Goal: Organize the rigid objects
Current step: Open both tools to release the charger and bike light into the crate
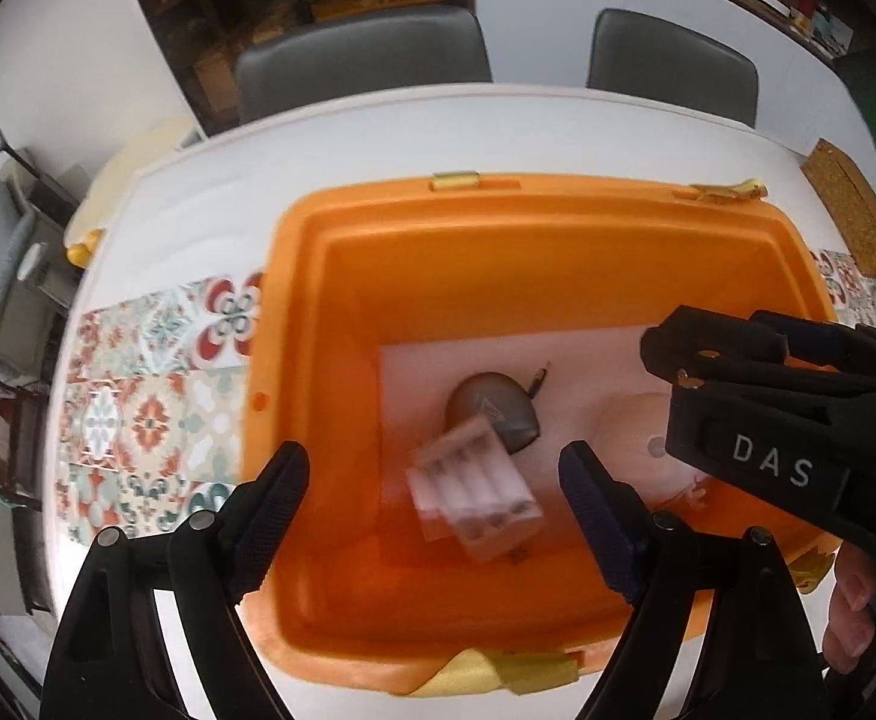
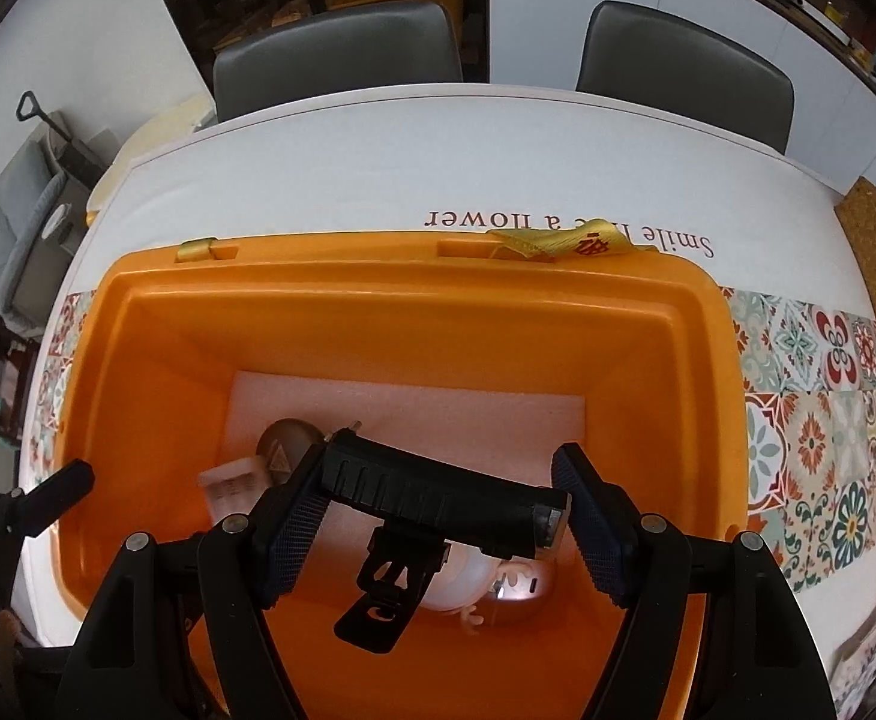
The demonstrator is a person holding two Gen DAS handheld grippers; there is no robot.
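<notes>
My right hand-held gripper (image 2: 441, 495) grips the black tool (image 2: 438, 495) over the orange bin (image 2: 402, 276) for dropping — left hand-held gripper (image 1: 435, 480) gapes wide, empty.

Both cameras hang close above the open orange bin (image 1: 558, 228), tilted down into it and facing across the tabletop (image 1: 330, 138) toward two grey chairs (image 2: 336, 54). The left view sits over the bin's left part, its near-left rim under the lens. The right view hovers further right, closer to the far tabletop edge. They share the bin's interior, its white liner (image 2: 468, 414), the patterned runner (image 2: 810, 420) and the chairs.
</notes>
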